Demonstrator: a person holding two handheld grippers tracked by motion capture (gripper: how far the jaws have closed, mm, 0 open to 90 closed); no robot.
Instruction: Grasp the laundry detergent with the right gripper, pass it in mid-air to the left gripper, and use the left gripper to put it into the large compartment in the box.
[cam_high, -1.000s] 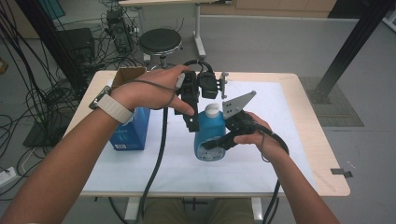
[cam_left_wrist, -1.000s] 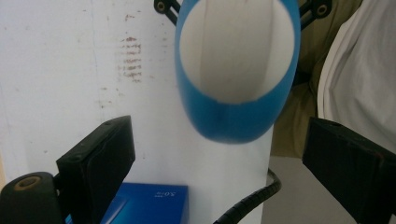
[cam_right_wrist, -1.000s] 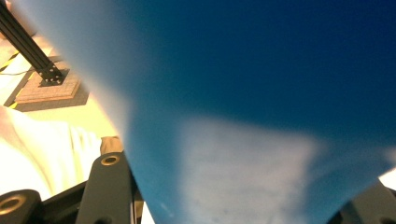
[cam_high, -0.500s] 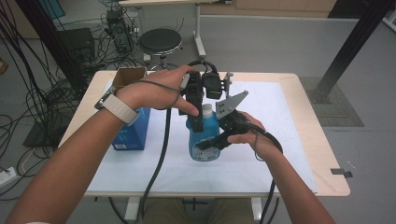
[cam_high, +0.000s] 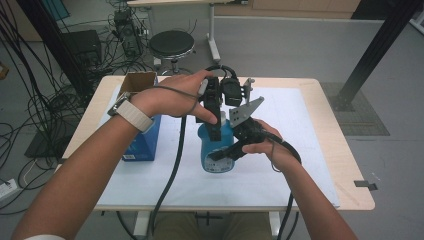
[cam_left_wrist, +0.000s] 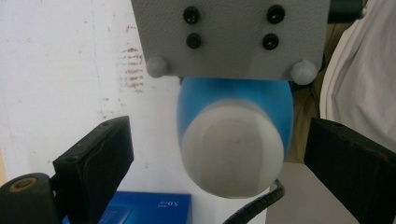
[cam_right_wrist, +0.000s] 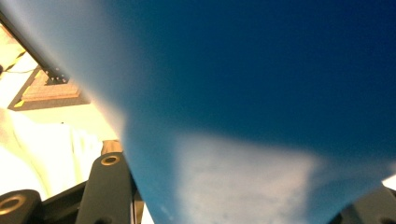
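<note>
- My right gripper (cam_high: 227, 150) is clamped on the blue bottle (cam_high: 218, 155), upright near table (cam_high: 345, 170) centre.
- My left gripper (cam_high: 214, 131) hangs over its white cap (cam_left_wrist: 232, 156), jaws apart, not touching.
- Blue box (cam_high: 146, 142) stands twd left edge.

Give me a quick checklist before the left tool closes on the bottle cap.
1. Right tool clamped on the bottle: ok, its jaws are shut on the blue body.
2. Bottle upright on the white mat: ok in the high view.
3. Cap between the left tool jaws: ok, it sits between them, a gap on each side.
4. Left tool open: ok, neither pad touches the cap.
5. Box clear of the bottle: ok, it stands apart, on the left tool's side.
6. Cap tight or loose: cannot tell.
</note>
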